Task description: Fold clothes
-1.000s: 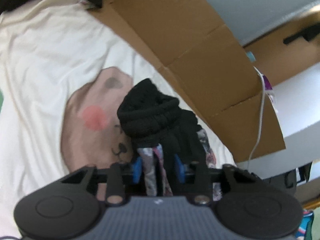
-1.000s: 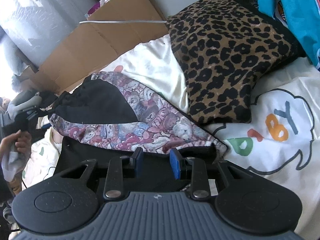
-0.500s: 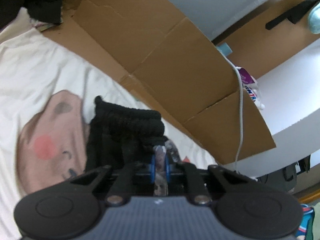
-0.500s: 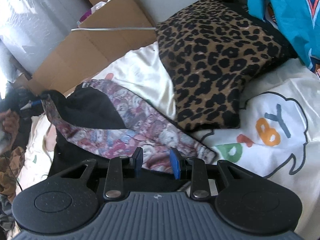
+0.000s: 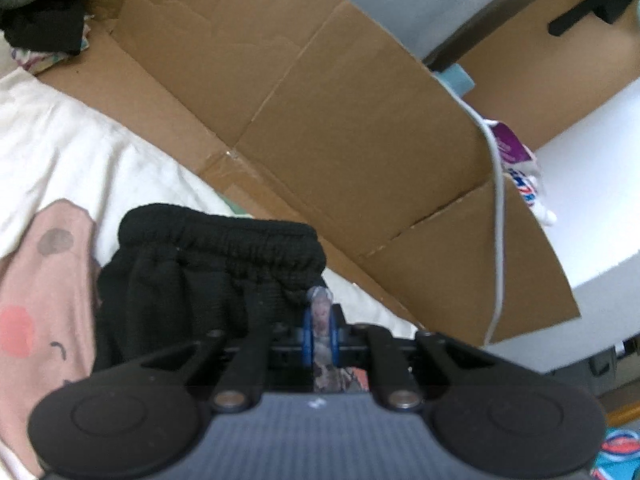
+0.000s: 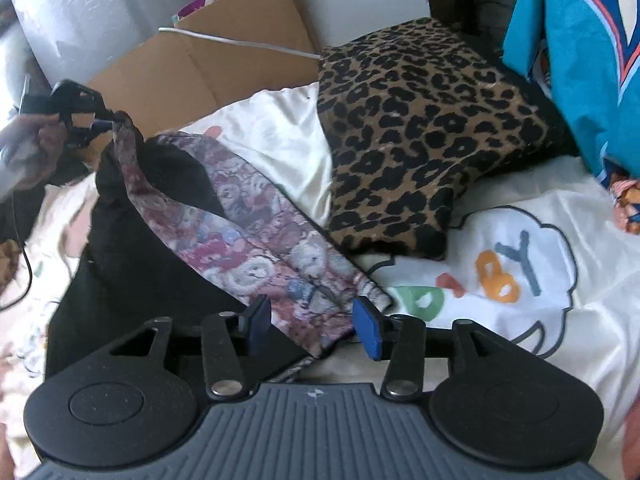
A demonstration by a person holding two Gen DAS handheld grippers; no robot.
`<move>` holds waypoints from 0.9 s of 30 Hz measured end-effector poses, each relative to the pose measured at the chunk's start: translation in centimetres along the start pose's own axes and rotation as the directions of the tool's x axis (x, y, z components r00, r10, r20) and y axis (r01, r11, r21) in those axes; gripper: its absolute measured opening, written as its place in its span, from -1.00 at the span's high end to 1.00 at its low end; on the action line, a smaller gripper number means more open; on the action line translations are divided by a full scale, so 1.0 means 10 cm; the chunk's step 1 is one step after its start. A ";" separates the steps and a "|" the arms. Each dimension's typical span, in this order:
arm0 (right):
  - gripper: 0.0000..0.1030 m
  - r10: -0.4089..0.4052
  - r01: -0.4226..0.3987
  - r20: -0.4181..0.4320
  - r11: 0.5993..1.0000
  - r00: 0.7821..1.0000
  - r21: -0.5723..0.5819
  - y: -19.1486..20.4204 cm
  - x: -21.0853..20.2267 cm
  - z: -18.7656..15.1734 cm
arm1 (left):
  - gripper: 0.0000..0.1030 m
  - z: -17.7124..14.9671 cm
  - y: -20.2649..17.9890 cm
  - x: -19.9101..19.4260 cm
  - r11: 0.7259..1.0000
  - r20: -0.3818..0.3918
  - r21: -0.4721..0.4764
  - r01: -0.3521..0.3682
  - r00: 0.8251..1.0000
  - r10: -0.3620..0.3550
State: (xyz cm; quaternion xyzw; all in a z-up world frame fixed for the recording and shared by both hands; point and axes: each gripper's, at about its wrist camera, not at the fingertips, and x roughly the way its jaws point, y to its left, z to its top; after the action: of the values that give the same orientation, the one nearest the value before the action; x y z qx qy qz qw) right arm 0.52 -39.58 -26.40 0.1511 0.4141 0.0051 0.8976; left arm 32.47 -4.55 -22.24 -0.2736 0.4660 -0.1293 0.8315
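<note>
Pinching a corner of the patterned shorts [image 5: 321,312], the left gripper [image 5: 320,330] has its blue pads pressed on the cloth, the black waistband [image 5: 220,236] bunched just ahead. The right gripper [image 6: 314,330] stands spread over the other end of the shorts, touching nothing. They stretch across the white sheet [image 6: 520,292], lifted at the left. Beyond lie a leopard pillow [image 6: 420,132] and cardboard [image 5: 340,112].
</note>
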 end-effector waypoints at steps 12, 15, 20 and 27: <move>-0.14 -0.028 0.028 0.001 0.997 1.000 -0.066 0.06 0.08 -0.05 | 0.81 0.03 -0.14 0.39 0.996 -0.010 -0.043 -0.074 0.997 0.074; -0.10 -0.029 0.030 0.013 0.999 0.999 -0.027 -0.01 0.11 -0.02 | 0.81 0.03 -0.19 0.43 0.995 -0.016 -0.029 -0.092 0.996 0.092; 0.46 -0.032 0.031 0.032 0.999 0.999 0.038 -0.13 0.14 0.02 | 0.81 0.02 -0.23 0.44 0.993 -0.031 -0.024 -0.111 0.993 0.111; 0.96 -0.030 0.025 0.037 0.992 0.999 0.124 -0.27 0.21 0.06 | 0.85 0.05 -0.29 0.40 0.992 -0.043 -0.017 -0.122 0.992 0.121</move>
State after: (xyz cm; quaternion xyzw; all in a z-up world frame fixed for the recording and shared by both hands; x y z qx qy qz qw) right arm 1.99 -42.07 -28.36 0.2006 0.3984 -0.0359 0.8943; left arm 35.13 -8.64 -23.19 -0.2501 0.5003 -0.0795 0.8251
